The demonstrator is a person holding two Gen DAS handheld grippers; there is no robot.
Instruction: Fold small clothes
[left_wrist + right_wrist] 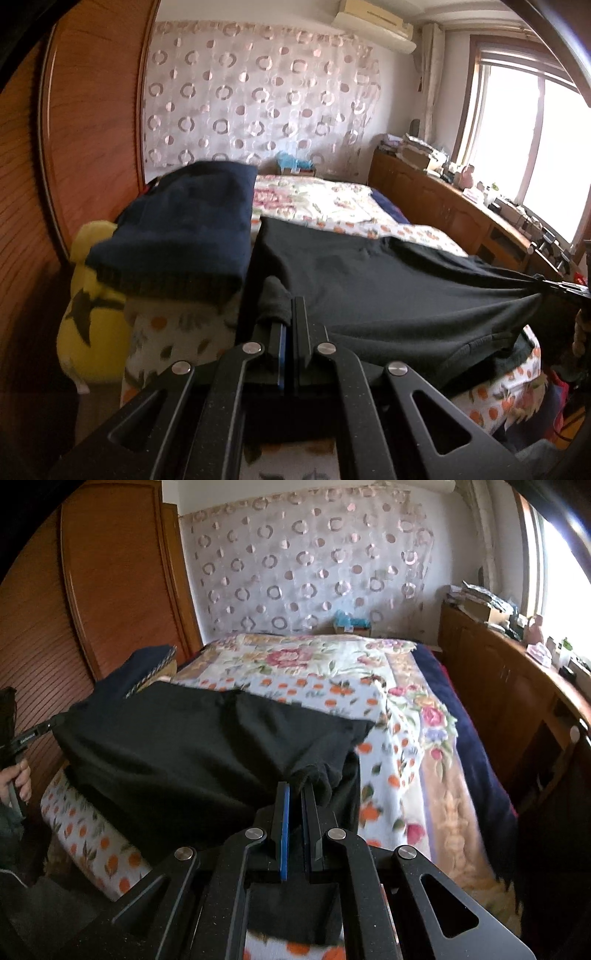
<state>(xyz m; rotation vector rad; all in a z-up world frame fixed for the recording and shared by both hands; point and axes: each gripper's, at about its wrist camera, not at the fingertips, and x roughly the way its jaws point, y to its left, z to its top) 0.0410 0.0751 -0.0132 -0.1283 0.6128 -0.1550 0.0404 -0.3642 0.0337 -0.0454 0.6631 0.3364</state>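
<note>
Left tongs [287, 314] clenched on black garment [388, 291] corner | right tongs [298, 797] clenched on opposite corner | garment stretched over bed [369, 686]

Blown-out window [532, 147] glare, fisheye-warped blurry edges

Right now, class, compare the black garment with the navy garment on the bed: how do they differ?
The black garment is spread out and held taut between the left gripper and right gripper; the navy garment lies already folded, untouched. The black one looks larger and the navy one sits higher, atop a pile. Both rest over the floral bedding.
</note>
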